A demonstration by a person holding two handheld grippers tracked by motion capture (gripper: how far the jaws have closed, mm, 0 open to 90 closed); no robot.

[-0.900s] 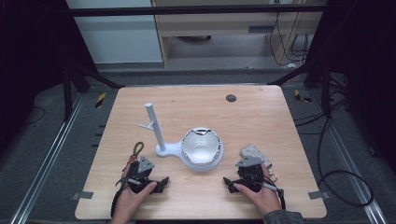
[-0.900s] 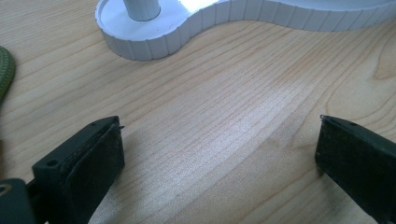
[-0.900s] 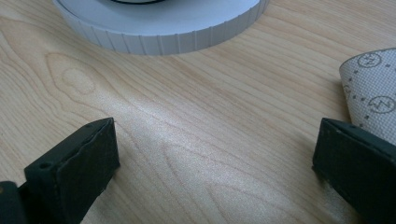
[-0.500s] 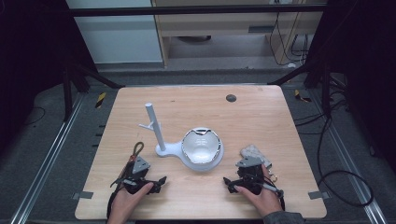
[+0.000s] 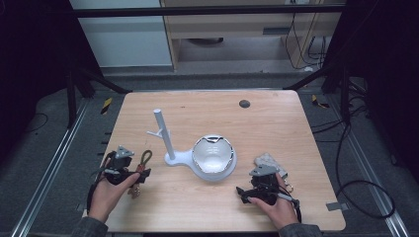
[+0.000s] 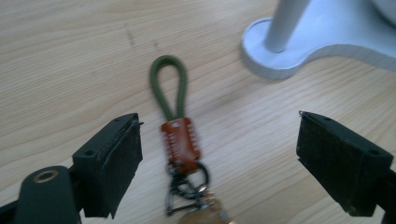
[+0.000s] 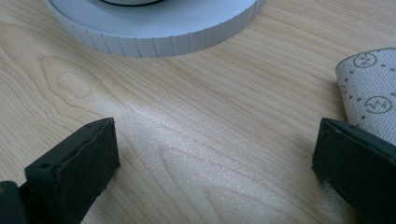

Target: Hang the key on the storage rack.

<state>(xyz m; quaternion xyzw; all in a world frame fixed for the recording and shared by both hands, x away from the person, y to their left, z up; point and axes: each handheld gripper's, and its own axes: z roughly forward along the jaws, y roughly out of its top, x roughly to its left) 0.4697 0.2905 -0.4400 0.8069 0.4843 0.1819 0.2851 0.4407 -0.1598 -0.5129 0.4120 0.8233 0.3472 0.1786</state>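
At the near left of the light wooden table [image 5: 306,118], we hold the left gripper [image 6: 219,154] low over the keychain with the olive-green cord loop and the red-brown leather tab [image 6: 180,140]. Its jaws stand wide apart on either side of the tab; neither pad touches it, and nothing is gripped. The keychain lies flat on the wood, its long axis running from the near edge toward the far edge: the dark metal ring and clip point toward us, the green loop points away, toward the foot of the white plastic stand with the upright post [image 5: 165,140].

At the near right, our right gripper [image 5: 264,185] rests with its jaws spread wide over bare wood, holding nothing. Just beside its right jaw lies a grey patterned cloth [image 7: 373,93].

Farther in, mid-table, the round white dish on the stand's base [image 5: 212,154] sits between both grippers. A small dark round hole [image 5: 244,103] marks the far side.
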